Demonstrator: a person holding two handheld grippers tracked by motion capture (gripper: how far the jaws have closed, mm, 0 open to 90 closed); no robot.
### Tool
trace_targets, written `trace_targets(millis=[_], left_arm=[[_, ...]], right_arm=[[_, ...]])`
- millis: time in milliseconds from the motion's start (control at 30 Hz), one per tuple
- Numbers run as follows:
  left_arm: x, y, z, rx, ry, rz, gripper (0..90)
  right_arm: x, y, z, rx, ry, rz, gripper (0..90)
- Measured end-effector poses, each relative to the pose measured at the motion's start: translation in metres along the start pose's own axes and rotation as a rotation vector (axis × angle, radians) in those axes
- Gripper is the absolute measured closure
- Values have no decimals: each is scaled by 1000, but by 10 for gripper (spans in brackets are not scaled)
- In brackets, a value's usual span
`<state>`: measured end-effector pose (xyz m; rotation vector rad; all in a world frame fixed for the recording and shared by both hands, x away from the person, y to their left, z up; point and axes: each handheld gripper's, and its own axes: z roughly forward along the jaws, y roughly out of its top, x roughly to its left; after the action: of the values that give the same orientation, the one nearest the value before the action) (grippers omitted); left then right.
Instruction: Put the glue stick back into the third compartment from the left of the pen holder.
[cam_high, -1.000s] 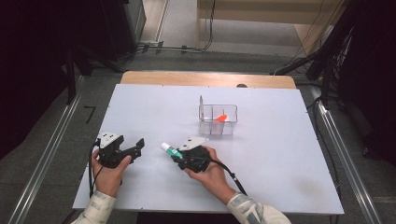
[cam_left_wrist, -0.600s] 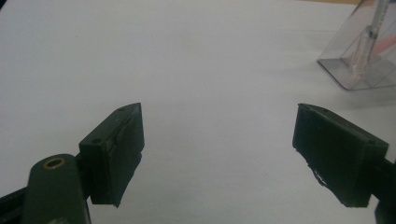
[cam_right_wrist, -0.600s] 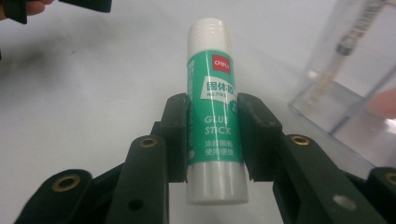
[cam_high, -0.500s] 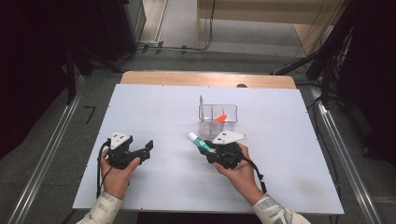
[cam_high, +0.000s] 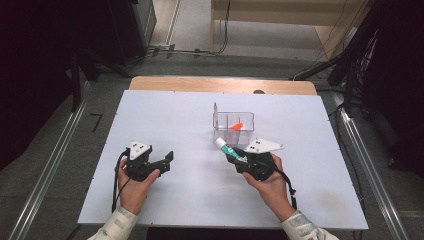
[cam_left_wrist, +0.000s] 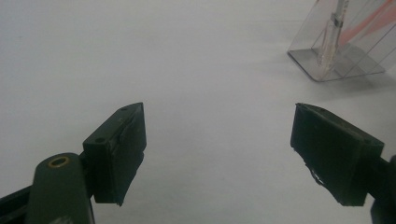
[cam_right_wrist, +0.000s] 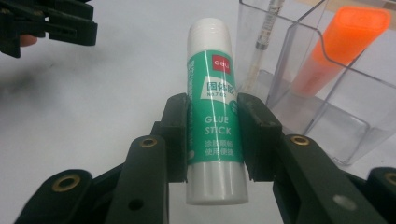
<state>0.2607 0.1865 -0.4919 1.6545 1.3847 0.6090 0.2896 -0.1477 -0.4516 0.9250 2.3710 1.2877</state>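
I have the glue stick (cam_right_wrist: 215, 116) pinched in my right tool (cam_right_wrist: 212, 140). The jaws press on its green middle from both sides. Its white cap end sticks out past the jaws and points at the clear box (cam_high: 234, 129). The stick is up off the desk (cam_high: 190, 200), just beside the near wall of the box, and it is not inside yet.

I think the job is to drop the stick into that box, and a few things could go wrong. The box is light and clear, so if the cap bumps the wall, the box may slide or tip over. There is an orange pen (cam_right_wrist: 336, 46) leaning in one part of the box and a thin see-through pen (cam_right_wrist: 264, 42) in another. If I come down on one of them, the stick may jam or knock it out. The stick is smooth and round, so it could twist in the jaws or slip out early and roll across the desk.

My left tool (cam_high: 162, 162) is open wide with nothing in it, well away from the box. It cannot hold the box steady from there.
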Motion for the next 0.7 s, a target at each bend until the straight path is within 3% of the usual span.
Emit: trace_targets(millis=[367, 600, 700], left_arm=[[-27, 2, 16, 16, -50, 50, 249], [-39, 5, 25, 19, -79, 58, 262], [-44, 6, 28, 6, -93, 57, 312]], right_arm=[[-2, 1, -6, -21, -4, 10, 637], [-2, 2, -6, -26, -3, 10, 637], [-2, 2, -6, -28, -5, 10, 637]])
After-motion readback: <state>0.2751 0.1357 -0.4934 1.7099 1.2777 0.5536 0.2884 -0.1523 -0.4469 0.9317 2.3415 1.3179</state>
